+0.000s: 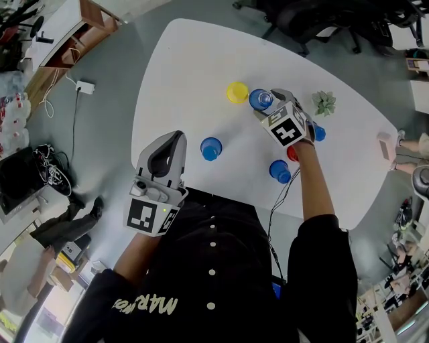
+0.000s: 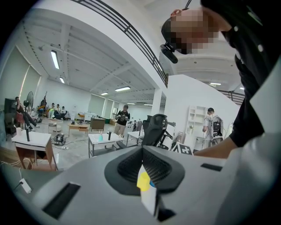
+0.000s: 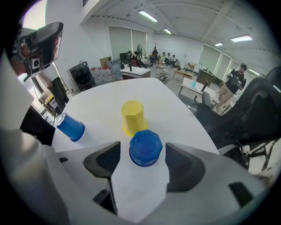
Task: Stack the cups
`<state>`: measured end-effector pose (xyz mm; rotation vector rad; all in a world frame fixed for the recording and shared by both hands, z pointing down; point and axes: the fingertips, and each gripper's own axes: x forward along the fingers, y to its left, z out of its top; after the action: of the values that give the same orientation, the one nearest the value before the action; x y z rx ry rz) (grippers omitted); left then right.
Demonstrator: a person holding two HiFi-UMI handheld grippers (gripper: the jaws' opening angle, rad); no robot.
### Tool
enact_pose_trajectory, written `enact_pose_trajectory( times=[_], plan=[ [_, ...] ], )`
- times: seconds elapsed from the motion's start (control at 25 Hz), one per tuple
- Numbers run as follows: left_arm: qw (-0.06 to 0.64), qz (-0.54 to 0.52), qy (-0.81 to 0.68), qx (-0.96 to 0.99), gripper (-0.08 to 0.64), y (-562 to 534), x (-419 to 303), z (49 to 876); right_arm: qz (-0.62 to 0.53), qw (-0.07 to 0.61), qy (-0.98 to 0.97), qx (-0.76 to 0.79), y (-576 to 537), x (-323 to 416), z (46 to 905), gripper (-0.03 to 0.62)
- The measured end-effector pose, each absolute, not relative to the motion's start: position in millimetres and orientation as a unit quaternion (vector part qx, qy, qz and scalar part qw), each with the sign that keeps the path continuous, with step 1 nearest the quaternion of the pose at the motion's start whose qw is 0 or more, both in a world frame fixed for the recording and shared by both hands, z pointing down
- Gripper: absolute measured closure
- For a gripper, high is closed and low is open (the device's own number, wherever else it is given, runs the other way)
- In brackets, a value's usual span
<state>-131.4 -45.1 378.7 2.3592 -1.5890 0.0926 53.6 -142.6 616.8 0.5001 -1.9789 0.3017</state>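
An upside-down blue cup (image 3: 145,147) stands on the white table (image 3: 105,99) between the jaws of my right gripper (image 3: 142,157); the jaws are open, with gaps on both sides of the cup. Just beyond it stands an upside-down yellow cup (image 3: 133,116). In the head view the same blue cup (image 1: 261,99) sits at the tip of the right gripper (image 1: 263,102), next to the yellow cup (image 1: 236,92). Another blue cup (image 1: 210,149) is at mid-table. My left gripper (image 1: 174,138) hovers at the near table edge, shut and holding nothing.
Near my right forearm are a blue cup (image 1: 280,171), a red cup (image 1: 292,155) and a partly hidden blue cup (image 1: 320,133). A small potted plant (image 1: 324,102) stands to the right. Office chairs (image 1: 315,20) crowd the far edge.
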Motion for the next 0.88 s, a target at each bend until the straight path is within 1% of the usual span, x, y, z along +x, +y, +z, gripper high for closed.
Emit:
enact_pose_trajectory(
  times=[0.44,0.88],
  plan=[
    [0.129,0.018,-0.531,0.837,0.549,-39.7,-112.4,361.0,0.147,0.489,-0.830,0.223,-81.9,94.4,568.0,0.268],
    [0.109,0.006,-0.505,0.856,0.549,-37.5,-91.1,341.8,0.162,0.521,-0.808,0.222,23.2,144.4,560.0,0.272]
  ],
)
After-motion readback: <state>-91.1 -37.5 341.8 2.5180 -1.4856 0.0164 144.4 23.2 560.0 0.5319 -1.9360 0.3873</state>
